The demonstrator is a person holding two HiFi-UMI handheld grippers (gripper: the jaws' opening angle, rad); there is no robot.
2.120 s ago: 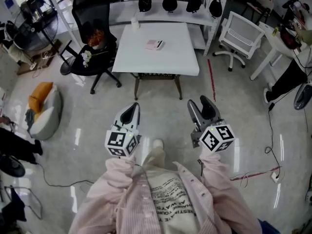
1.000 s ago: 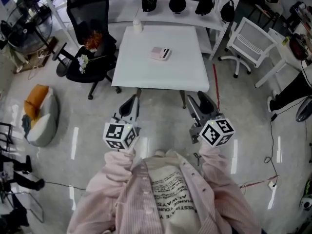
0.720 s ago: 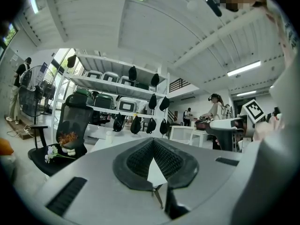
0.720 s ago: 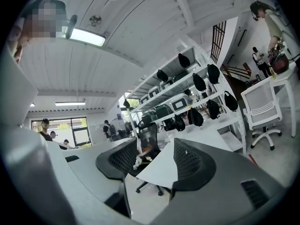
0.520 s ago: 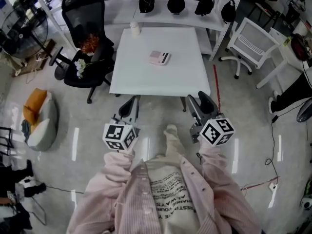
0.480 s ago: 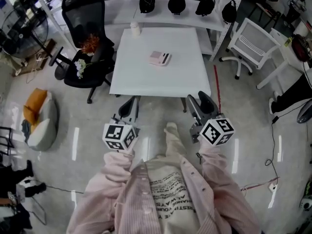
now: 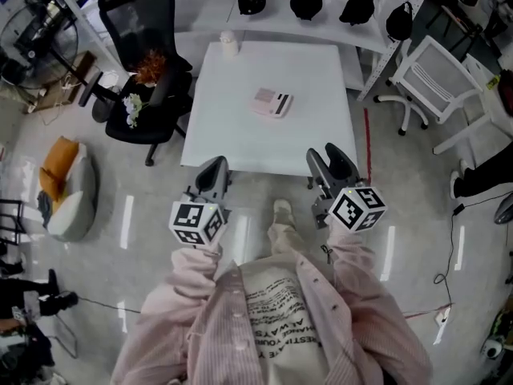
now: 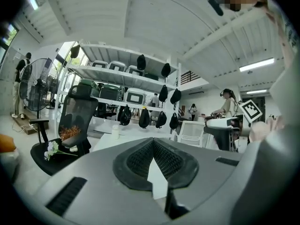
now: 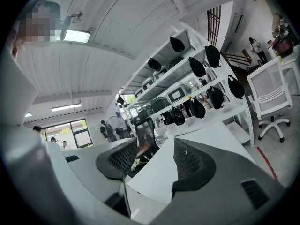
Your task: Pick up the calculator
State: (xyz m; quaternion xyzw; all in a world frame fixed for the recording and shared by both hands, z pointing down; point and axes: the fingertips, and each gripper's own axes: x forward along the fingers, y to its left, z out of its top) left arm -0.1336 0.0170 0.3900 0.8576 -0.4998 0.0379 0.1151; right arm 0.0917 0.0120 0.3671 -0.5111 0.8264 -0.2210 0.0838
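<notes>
Glossy pale floor surrounds a white square table (image 7: 240,135) that stands ahead of the person, with a black office chair (image 7: 143,22) at its left and a shelf (image 7: 208,14) of dark hanging bags behind it. On the table, about midway across and well back from the near edge, lies the pink calculator (image 7: 271,103), flat, its long axis running roughly left to right with the right end turned slightly nearer. A small white container (image 7: 229,42) sits at the far left corner, well apart from it. Both grippers hover off the table, just short of its near edge. The left gripper (image 7: 213,171) has its pads pressed together at the tips on nothing, which its own view (image 8: 153,144) confirms. The right gripper (image 7: 327,163) has its jaws spread, and bare tabletop shows through the gap in its view (image 9: 154,158). The calculator lies forward and between them, about equally far from each, so neither is clearly nearer. With its jaws already parted, the right gripper looks better placed; it would need to reach forward and left, then close across the short width.
</notes>
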